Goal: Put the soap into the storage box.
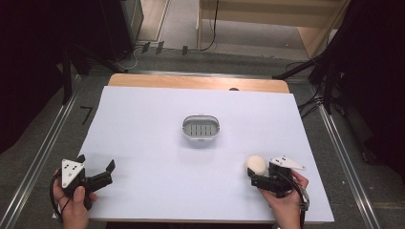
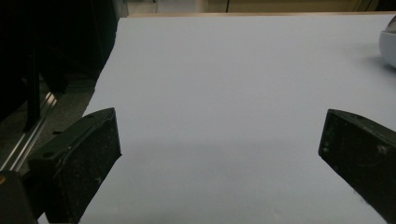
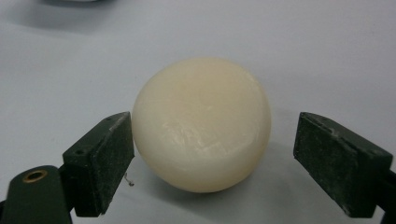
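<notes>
While the right gripper (image 3: pixel 212 154) sits at the near right of the worktop (image 1: pixel 143 138), its jaws stand part open around a cream, rounded, smooth ball-like lump (image 3: pixel 201 123); one jaw touches or nearly touches the lump's side, the other stands clear of it, so nothing is clamped. In the high view the lump (image 1: pixel 256 164) lies on the sheet just beyond the right gripper (image 1: pixel 251 177), held in the person's right hand (image 1: pixel 285 200). At the near left edge, the left gripper (image 1: pixel 98 164) rests in the left hand (image 1: pixel 74 205) with its jaws wide apart and nothing between them. Near the middle, farther off, sits a small grey oval basket with a slotted floor (image 1: pixel 201 128), well apart from the lump. A pale white sheet covers the worktop, with a strip of wood showing along the far edge. Grey carpet, metal floor rails, dark curtains and cables surround it.
</notes>
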### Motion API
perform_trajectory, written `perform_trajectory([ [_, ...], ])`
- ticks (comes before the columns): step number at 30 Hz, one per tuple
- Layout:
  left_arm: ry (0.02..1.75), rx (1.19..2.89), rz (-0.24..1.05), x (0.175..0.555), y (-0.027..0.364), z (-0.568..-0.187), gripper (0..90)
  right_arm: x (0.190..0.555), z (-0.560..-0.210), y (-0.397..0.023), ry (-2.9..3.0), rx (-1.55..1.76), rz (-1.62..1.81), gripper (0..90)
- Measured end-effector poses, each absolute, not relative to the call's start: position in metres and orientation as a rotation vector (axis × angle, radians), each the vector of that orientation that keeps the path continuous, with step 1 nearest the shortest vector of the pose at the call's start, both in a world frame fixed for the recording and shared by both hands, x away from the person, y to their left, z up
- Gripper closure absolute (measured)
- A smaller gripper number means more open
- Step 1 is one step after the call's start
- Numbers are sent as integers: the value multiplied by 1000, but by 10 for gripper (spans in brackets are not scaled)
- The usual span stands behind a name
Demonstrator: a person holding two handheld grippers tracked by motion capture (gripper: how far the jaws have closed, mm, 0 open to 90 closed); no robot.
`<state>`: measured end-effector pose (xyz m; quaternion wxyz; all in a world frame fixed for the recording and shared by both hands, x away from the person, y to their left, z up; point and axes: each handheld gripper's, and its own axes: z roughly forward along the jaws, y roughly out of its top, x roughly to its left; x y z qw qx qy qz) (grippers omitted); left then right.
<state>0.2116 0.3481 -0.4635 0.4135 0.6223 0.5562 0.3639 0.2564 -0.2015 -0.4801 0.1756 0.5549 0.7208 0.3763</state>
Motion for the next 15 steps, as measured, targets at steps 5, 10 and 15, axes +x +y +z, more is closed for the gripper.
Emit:
perform_trajectory([
  [5, 1399, 1566, 916, 212, 348, -463, 0, 259, -483, -198, 2056, 1575, 1036, 138],
  [10, 1400, 1566, 916, 212, 348, -463, 0, 261, -484, -194, 2064, 1567, 1010, 152],
  [15, 1399, 1568, 916, 212, 348, -463, 0, 260, -484, -193, 2084, 1550, 1036, 242],
])
